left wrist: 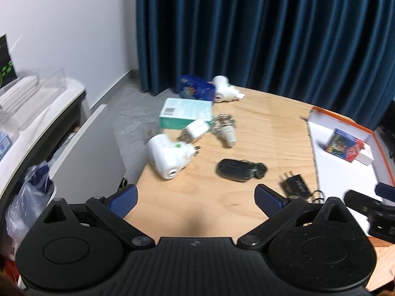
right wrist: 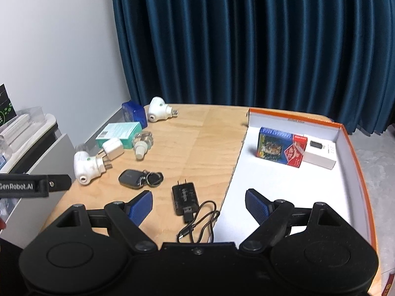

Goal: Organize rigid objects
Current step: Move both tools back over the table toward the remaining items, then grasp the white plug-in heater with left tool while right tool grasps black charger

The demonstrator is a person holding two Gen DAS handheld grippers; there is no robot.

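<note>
Loose items lie on the wooden table (right wrist: 197,143): a white plug-in device (left wrist: 170,155) (right wrist: 88,166), a white charger (left wrist: 196,129) (right wrist: 112,149), a small bottle (left wrist: 223,129) (right wrist: 142,145), a teal box (left wrist: 186,113) (right wrist: 118,132), a blue box (left wrist: 196,86) (right wrist: 134,114), a second white device (left wrist: 223,88) (right wrist: 158,109), a black key fob (left wrist: 240,169) (right wrist: 139,178) and a black adapter with cable (left wrist: 296,185) (right wrist: 185,197). My left gripper (left wrist: 196,197) is open and empty above the table's near edge. My right gripper (right wrist: 198,206) is open and empty over the adapter's cable.
An orange-rimmed white tray (right wrist: 271,185) (left wrist: 345,167) at the right holds a colourful card box (right wrist: 281,146) (left wrist: 344,145) and a white box (right wrist: 321,155). A blue curtain (right wrist: 246,37) hangs behind. A white cabinet (left wrist: 37,113) with clear plastic stands at the left.
</note>
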